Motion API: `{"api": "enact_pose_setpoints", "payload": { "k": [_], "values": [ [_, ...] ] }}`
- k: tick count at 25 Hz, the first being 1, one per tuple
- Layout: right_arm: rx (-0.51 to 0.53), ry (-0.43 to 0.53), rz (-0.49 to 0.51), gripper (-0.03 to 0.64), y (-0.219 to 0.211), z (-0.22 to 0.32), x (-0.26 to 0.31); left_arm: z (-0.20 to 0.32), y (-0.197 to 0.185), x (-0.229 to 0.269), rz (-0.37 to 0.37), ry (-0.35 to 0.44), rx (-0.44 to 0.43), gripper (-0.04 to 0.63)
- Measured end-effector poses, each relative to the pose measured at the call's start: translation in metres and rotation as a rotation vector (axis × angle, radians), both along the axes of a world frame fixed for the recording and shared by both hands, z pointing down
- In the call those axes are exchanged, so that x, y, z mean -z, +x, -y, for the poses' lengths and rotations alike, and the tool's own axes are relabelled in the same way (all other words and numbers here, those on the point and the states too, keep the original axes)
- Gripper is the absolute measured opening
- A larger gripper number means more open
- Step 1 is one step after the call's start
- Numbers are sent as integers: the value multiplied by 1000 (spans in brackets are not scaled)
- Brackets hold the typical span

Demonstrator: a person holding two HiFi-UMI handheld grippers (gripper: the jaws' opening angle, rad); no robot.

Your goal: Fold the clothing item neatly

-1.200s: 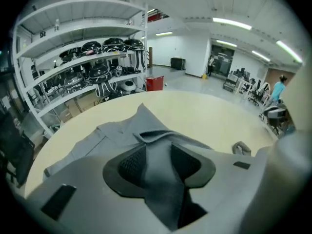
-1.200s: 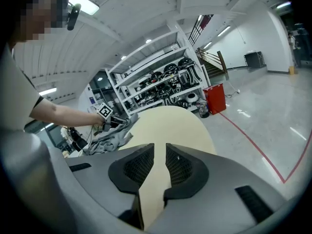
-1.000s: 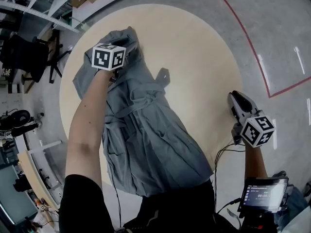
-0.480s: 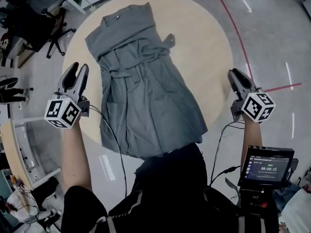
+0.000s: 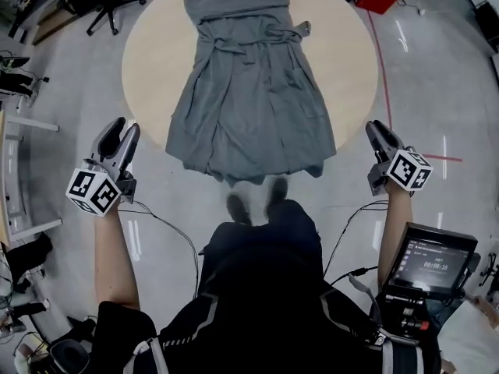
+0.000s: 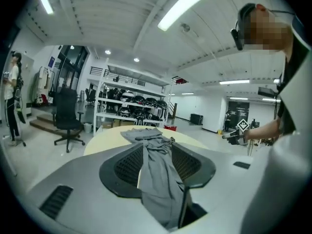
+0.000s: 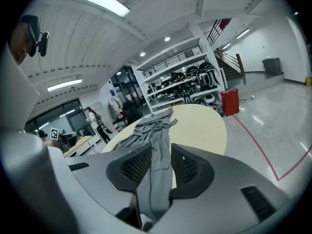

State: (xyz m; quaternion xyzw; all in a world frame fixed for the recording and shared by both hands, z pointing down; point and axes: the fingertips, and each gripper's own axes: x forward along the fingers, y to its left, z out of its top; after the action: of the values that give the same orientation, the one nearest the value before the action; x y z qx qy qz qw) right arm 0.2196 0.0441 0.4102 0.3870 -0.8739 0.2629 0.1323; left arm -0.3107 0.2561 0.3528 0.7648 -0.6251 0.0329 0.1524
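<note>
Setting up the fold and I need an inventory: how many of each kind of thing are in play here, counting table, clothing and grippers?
Round beige table: 1
Grey belted dress: 1
Handheld two-jaw grippers with marker cubes: 2, left gripper and right gripper; the right gripper's jaws are opening, clear of the dress
Total: 4

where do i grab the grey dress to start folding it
Pinch the dress at its left hem corner and right hem corner, coming from the near side of the round table. It lies flat and the hem seems to overhang that edge, so the cloth there is free to pinch.
</note>
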Motion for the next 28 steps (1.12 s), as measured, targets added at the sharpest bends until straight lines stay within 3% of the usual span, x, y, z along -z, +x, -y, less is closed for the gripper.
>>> {"api": "enact_pose_setpoints", "payload": {
  "k": [3, 8, 10, 11, 13, 16, 19, 21, 23, 28],
  "values": [
    [102, -51, -18, 157, -5, -17, -28, -26, 16, -43, -57, -74, -8, 165],
    [310, -177, -1, 230, -6, -44, -78, -61, 49, -124, -209, -209, 21, 250],
    [411, -229, -20, 262, -3, -64, -113, -73, 60, -163, -242, -235, 31, 273],
    [454, -250, -41, 308, 0, -74, -131, -72, 65, -183, -254, -239, 27, 292],
    [502, -289, -80, 315, 5, -93, -161, -68, 70, -214, -275, -256, 10, 343],
    [528, -310, -70, 322, -8, -98, -191, -69, 58, -250, -290, -311, -11, 417],
    [570, -314, -54, 333, -31, -99, -220, -77, 24, -278, -283, -342, 9, 437],
    [566, -332, -63, 339, -24, -105, -228, -74, 23, -296, -313, -347, -52, 437],
    [563, -339, -54, 345, -19, -106, -234, -67, 35, -306, -357, -332, -177, 437],
    [613, -292, 48, 353, -30, -104, -241, -46, 75, -319, -353, -297, -488, 440]
  ]
}}
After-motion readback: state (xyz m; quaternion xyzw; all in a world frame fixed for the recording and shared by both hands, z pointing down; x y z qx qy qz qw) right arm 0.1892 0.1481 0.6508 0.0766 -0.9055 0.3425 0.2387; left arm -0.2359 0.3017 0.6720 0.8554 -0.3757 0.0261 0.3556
